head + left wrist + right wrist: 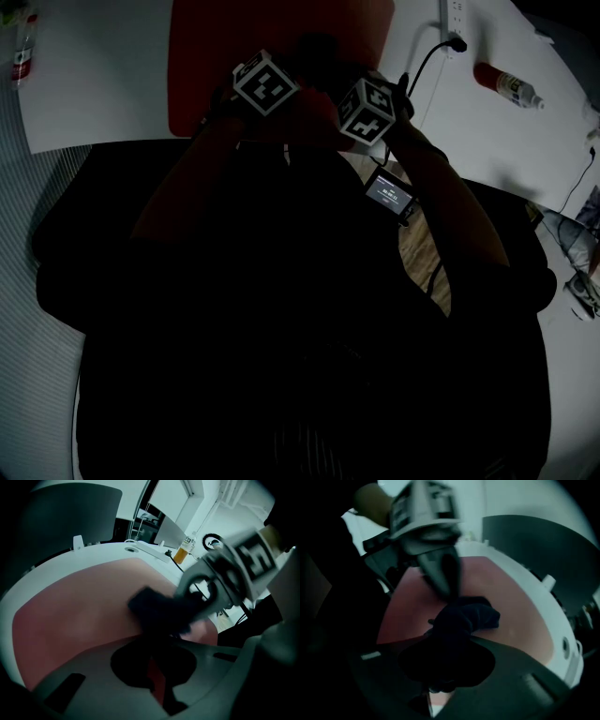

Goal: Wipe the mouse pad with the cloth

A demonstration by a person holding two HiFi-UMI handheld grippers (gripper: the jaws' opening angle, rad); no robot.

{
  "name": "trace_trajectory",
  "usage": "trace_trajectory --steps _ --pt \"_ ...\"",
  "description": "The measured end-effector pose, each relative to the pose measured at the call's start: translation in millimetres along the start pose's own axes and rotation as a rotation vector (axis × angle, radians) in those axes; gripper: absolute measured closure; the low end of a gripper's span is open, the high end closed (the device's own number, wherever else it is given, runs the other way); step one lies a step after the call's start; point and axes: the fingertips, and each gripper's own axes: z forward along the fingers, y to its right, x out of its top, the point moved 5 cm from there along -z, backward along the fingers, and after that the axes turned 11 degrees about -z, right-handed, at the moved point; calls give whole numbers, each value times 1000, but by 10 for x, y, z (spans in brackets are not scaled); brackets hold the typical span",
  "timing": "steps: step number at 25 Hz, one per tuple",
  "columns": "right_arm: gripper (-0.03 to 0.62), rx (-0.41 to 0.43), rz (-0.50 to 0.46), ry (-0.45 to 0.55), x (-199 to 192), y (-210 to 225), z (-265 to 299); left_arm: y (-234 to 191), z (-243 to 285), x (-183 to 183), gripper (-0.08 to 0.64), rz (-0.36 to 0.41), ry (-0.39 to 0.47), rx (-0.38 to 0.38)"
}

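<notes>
A red mouse pad [216,56] lies on the white table in the head view, which is very dark. My two grippers meet over its near right part. A dark cloth [468,616] rests bunched on the pad [511,606] and runs back into my right gripper [440,681], which is shut on it. My left gripper [445,581] points down with its fingers together, their tips on the cloth's far edge. In the left gripper view the cloth [150,606] reaches from the right gripper [187,609] down into my left gripper [157,677].
The white table [94,84] carries a red-capped bottle [506,86] at the right, a power strip [455,14] with a black cable, and another bottle [23,52] at the far left. A small lit screen [391,195] sits by my right arm. A dark chair back [65,517] stands beyond the table.
</notes>
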Motion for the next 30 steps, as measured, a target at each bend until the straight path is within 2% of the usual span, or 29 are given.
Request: trace_trajectory --steps 3,5,6,8,9,11,13,15,18,20,25,30 --pt "515 125 -197 -15 192 -603 146 -3 5 12 554 4 -3 2" --pt "515 158 -280 -27 201 -705 189 2 2 -1 554 4 -2 4" --pt "514 159 -287 -24 177 -654 186 6 4 -8 554 4 0 4" --pt "514 93 -246 -27 59 -337 139 5 5 2 554 5 6 5" --pt "512 38 -194 -35 -32 -96 92 5 3 9 554 5 8 5" --pt "512 -71 -48 -58 -228 424 -37 3 0 8 554 4 8 7" --pt "512 -139 81 -91 -393 827 -158 4 -2 -1 554 2 10 10" --pt "512 -165 153 -118 -490 1018 -217 15 -3 -5 554 0 16 13" --pt "523 -186 177 -133 -432 982 -228 11 -9 -4 554 0 26 23" --pt "523 -124 160 -122 -347 765 -176 17 -13 -11 554 5 25 23" --pt "518 122 60 -70 -2 -36 -11 26 -10 -8 554 47 17 25" --pt "517 228 -2 -60 153 -594 73 44 -19 7 554 68 13 40"
